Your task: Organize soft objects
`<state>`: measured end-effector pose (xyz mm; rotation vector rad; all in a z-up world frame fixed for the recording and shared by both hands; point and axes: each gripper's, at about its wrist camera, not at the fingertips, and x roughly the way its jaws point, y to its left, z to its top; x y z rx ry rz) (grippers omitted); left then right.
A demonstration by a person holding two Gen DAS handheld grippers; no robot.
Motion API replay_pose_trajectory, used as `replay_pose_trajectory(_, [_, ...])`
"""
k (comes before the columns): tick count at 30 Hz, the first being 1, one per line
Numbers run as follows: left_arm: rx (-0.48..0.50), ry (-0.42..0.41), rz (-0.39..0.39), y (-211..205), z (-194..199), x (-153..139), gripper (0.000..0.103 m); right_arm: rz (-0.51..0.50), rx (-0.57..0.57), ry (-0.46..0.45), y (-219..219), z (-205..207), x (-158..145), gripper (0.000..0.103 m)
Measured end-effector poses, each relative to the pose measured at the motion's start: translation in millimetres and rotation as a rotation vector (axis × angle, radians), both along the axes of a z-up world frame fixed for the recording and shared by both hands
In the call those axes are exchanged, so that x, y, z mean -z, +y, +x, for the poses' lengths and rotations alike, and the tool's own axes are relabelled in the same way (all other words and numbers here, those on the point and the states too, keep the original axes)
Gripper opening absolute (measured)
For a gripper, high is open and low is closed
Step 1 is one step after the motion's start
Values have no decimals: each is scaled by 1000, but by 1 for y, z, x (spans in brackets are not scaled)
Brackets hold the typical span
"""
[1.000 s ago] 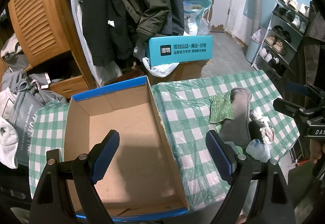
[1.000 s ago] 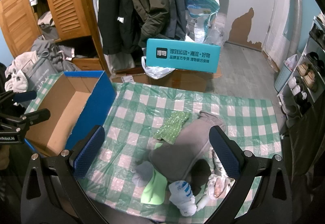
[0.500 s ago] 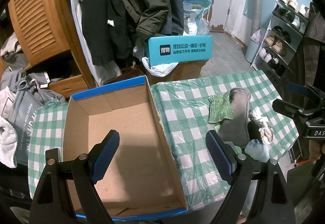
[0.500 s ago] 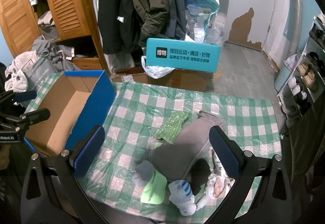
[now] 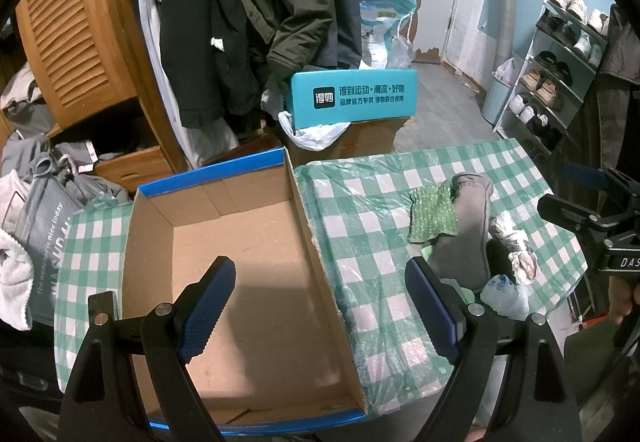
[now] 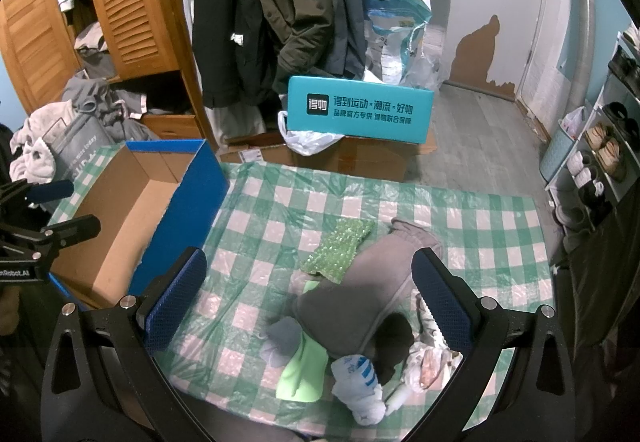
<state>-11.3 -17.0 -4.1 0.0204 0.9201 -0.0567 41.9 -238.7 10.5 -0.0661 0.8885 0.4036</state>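
Observation:
A heap of soft items lies on the green checked tablecloth [image 6: 328, 201]: a long grey sock [image 6: 372, 278], a sparkly green cloth [image 6: 340, 248], a light green piece [image 6: 302, 374], a white sock with blue stripes [image 6: 356, 382] and a patterned pale one [image 6: 430, 360]. An open cardboard box with blue sides [image 5: 248, 262] stands to the left with nothing inside. My left gripper [image 5: 320, 302] hovers open over the box. My right gripper [image 6: 308, 294] hangs open above the heap. The grey sock [image 5: 466, 238] and green cloth [image 5: 434, 217] also show in the left wrist view.
Behind the table sit a teal printed box [image 6: 360, 109] on cartons, hanging coats [image 6: 280, 1] and a wooden louvred wardrobe [image 6: 128, 1]. A pile of grey clothes [image 6: 80, 121] lies at the left. A shoe rack [image 5: 560, 73] stands at the right.

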Motion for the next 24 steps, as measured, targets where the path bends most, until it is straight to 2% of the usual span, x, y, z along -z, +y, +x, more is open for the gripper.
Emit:
replay_pose_trajectory(14, [6,14,-3,-5,-2,5,88,-4,13,3,-2,-1,7,101])
replay_pose_trajectory(24, [44,95,-15,-26,17,20,88,-25,61,33,-31,3,14,101])
